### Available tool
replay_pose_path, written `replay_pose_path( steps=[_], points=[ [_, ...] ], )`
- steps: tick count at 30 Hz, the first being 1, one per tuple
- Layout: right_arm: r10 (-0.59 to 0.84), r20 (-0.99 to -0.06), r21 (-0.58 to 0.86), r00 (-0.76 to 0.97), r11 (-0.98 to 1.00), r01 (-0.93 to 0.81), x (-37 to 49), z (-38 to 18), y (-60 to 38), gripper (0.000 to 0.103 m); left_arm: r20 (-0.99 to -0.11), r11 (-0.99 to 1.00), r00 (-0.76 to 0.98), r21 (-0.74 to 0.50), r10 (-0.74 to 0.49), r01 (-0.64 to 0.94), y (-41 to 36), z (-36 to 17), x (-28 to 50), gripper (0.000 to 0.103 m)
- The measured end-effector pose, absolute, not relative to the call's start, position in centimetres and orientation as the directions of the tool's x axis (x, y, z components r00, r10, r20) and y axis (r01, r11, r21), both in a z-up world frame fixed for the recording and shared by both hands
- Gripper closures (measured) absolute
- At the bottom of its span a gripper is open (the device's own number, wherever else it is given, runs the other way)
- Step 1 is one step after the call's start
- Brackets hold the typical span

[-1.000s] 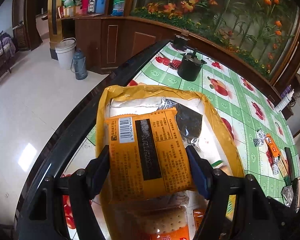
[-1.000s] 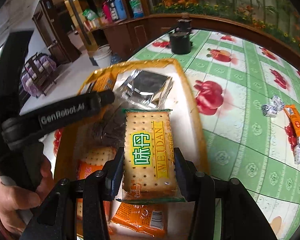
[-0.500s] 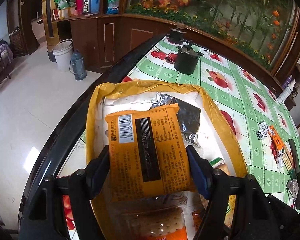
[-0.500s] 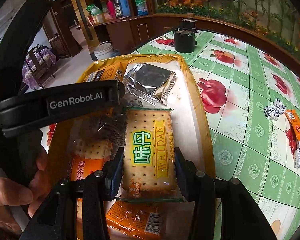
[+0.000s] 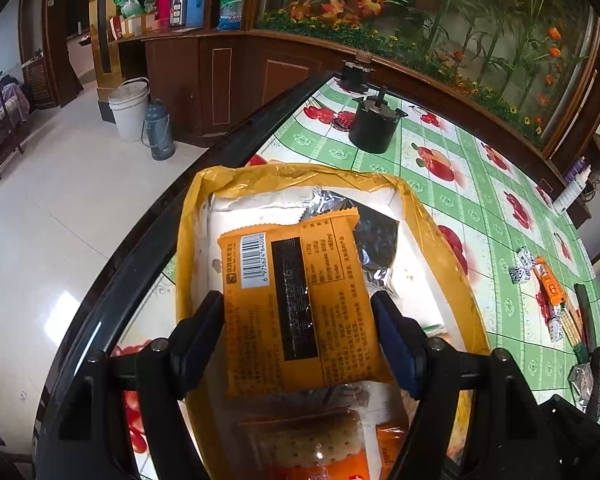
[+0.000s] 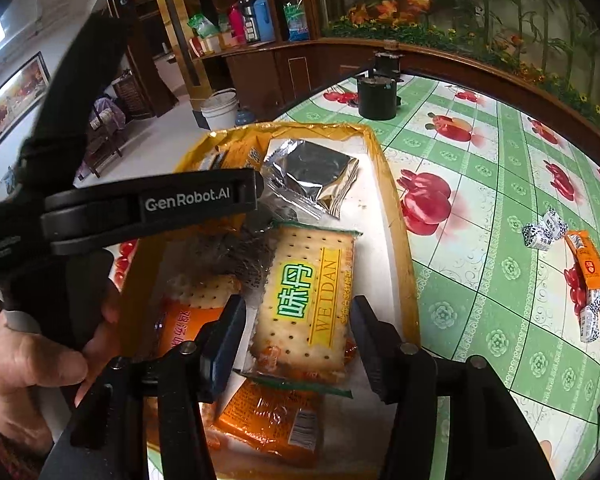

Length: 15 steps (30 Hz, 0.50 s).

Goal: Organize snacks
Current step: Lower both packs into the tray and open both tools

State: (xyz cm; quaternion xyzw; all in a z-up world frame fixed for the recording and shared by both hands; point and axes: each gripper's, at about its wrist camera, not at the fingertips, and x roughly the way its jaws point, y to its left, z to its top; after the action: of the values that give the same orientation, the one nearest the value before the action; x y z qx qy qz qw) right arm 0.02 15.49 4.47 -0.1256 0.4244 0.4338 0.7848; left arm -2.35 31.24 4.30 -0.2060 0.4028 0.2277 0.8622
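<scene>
Both wrist cameras look steeply down along their fingers, close over the yellow tray (image 5: 188,240) (image 6: 400,240). Both share the tray, green tablecloth (image 5: 480,208) (image 6: 480,208) and black pot (image 5: 374,128) (image 6: 377,98).

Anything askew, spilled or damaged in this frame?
Nothing damaged or spilled. The cracker packet lies tilted across other snacks in the yellow tray, and a few small snacks lie loose on the tablecloth.

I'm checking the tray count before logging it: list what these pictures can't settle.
- Left wrist view: the orange barcode-printed packet in the left gripper covers the yellow-rimmed tray beneath.
- Right wrist view: the black gripper arm hides the tray's left part.
- Small wrapped sweets: print too small.
</scene>
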Motion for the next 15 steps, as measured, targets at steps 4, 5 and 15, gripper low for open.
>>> replay_pose_path(
  steps=[4, 5, 15],
  points=[
    [0.612, -0.752, 0.206, 0.246, 0.572, -0.794, -0.2, 5.3, 14.4, 0.044, -0.783, 0.814, 0.579, -0.172, 0.229, -0.554, 30.7, 4.8, -2.5, 0.026],
    [0.618, -0.747, 0.209, 0.246, 0.569, -0.795, -0.3, 5.5, 14.2, 0.045, -0.779, 0.815, 0.584, -0.174, 0.230, -0.552, 30.5, 5.1, -2.5, 0.025],
    [0.660, -0.709, 0.271, 0.247, 0.579, -0.769, 1.3, 6.6, 10.4, 0.045, -0.753, 0.836, 0.612, -0.159, 0.242, -0.526, 28.2, 7.4, -2.6, 0.025]
  ],
)
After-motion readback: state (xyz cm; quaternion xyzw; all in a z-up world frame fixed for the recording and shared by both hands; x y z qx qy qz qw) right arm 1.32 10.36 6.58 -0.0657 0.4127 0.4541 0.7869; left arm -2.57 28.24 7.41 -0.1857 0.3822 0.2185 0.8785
